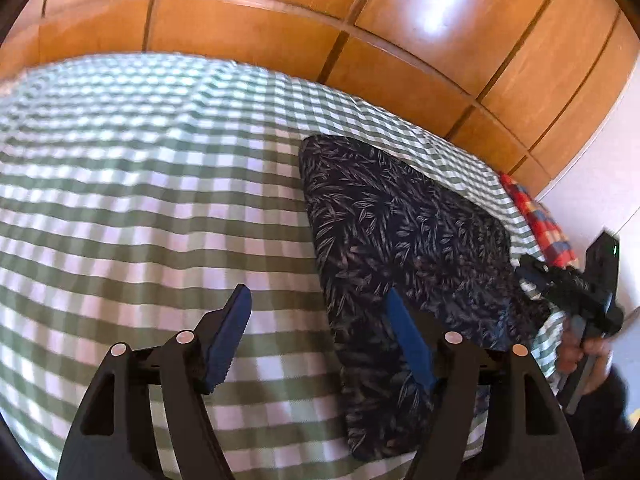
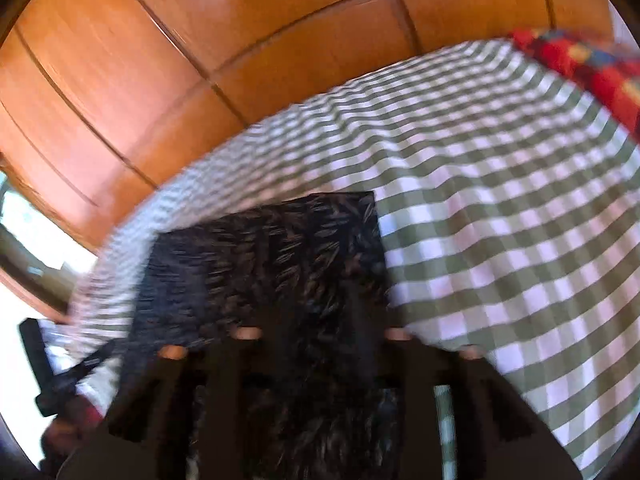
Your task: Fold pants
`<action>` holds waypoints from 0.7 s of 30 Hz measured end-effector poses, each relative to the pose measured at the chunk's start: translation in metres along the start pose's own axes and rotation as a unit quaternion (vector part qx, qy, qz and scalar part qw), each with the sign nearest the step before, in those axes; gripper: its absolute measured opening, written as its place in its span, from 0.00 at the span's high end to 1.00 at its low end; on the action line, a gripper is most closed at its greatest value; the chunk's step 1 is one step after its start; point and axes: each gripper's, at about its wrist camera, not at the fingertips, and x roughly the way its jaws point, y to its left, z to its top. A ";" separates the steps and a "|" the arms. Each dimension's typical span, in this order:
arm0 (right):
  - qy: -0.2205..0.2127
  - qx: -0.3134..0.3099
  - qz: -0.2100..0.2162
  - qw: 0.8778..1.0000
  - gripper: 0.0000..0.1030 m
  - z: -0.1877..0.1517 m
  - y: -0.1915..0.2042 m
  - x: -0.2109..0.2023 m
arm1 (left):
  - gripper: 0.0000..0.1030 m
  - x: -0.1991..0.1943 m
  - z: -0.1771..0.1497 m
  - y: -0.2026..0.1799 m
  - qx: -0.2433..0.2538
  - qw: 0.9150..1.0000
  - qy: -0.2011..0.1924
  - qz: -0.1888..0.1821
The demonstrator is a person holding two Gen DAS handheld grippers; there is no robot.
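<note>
**Folded pants on the bed, tongs clear**

The bed [image 1: 140,200], spread with green check, is backed by wooden panels [image 1: 360,20]. The pants [image 1: 400,220], dark with a leaf print, lie as a flat rectangle near its far edge. Edges should be squared and creases pressed flat before finishing. The left tongs [image 1: 316,320] are spread, holding nothing. Whether the right tongs [image 2: 320,320] are spread cannot be told through blur.
</note>
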 end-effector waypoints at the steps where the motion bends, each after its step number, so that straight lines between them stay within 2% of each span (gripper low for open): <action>1: 0.000 0.007 0.011 1.000 0.49 0.001 -0.004 -0.003 | 0.33 0.003 0.002 0.001 -0.007 1.000 0.005 -0.009; 4: 0.010 0.023 0.022 0.999 0.49 -0.003 -0.022 -0.009 | 0.33 0.016 0.006 0.005 -0.023 0.999 0.022 -0.031; 9: 0.042 0.065 0.073 0.994 0.49 -0.011 -0.048 0.003 | 0.33 0.033 0.009 0.009 -0.050 0.995 0.052 -0.072; 11: 0.053 0.064 0.098 0.992 0.49 -0.012 -0.048 0.009 | 0.33 0.039 0.009 0.009 -0.052 0.992 0.063 -0.092; 16: 0.071 0.052 0.103 0.991 0.48 -0.010 -0.049 0.020 | 0.33 0.052 0.009 0.007 -0.055 0.990 0.069 -0.111; 17: 0.072 0.048 0.104 0.991 0.47 -0.009 -0.049 0.022 | 0.36 0.054 0.010 0.006 -0.055 0.990 0.069 -0.113; 18: 0.074 0.045 0.105 0.991 0.47 -0.008 -0.048 0.026 | 0.47 0.057 0.011 0.001 -0.051 0.989 0.072 -0.122; 19: 0.076 0.043 0.103 0.991 0.48 -0.009 -0.047 0.027 | 0.52 0.062 0.010 -0.004 -0.044 0.988 0.076 -0.127; 20: 0.076 0.036 0.096 0.992 0.53 -0.008 -0.045 0.030 | 0.57 0.064 0.009 -0.010 -0.034 0.989 0.074 -0.122; 21: 0.077 0.028 0.091 0.993 0.58 -0.009 -0.042 0.031 | 0.66 0.064 0.008 -0.014 -0.024 0.990 0.070 -0.122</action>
